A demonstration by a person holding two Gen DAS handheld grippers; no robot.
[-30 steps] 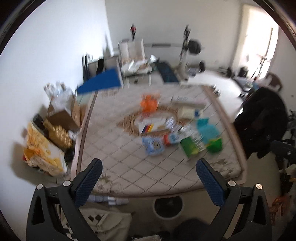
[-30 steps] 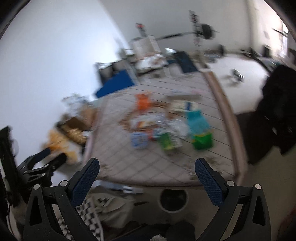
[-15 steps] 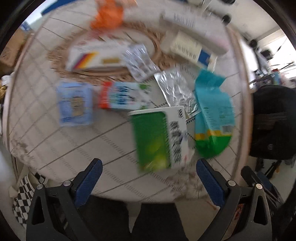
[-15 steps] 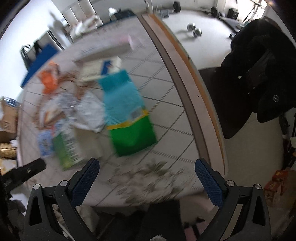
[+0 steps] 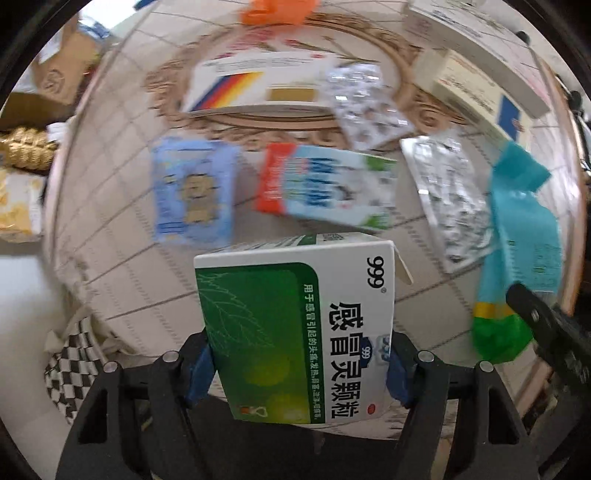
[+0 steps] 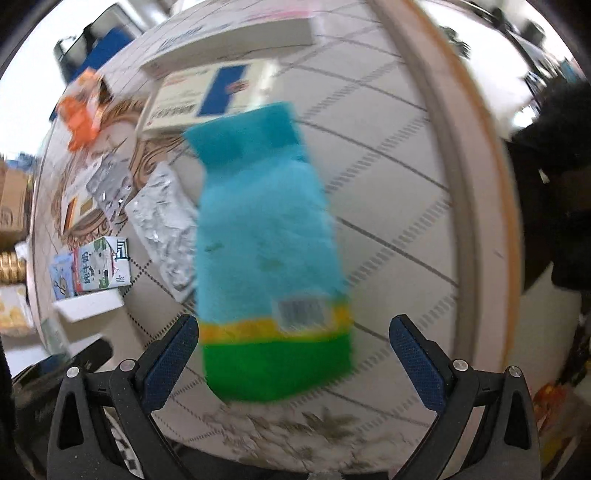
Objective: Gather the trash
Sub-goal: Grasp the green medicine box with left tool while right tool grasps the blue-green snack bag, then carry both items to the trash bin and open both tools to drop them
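In the left wrist view my left gripper (image 5: 297, 365) is shut on a green and white medicine box (image 5: 295, 332), its pads pressed against both sides. Beyond it on the round table (image 5: 122, 258) lie a milk carton (image 5: 325, 188), a light blue packet (image 5: 194, 192), foil blister sheets (image 5: 447, 195) and a teal and green bag (image 5: 517, 251). In the right wrist view my right gripper (image 6: 293, 354) is open, its pads on either side of the teal and green bag (image 6: 269, 251), apart from it.
More trash lies further back: an orange wrapper (image 5: 277, 11), a white box with coloured stripes (image 5: 258, 85), long white boxes (image 6: 221, 40). A checkered bag (image 5: 70, 369) sits below the table's left edge. A black garment (image 6: 554, 184) hangs at the right.
Both grippers dropped from a high room view down to the table. My left gripper closed on the green and white box. My right gripper came in around the teal bag.
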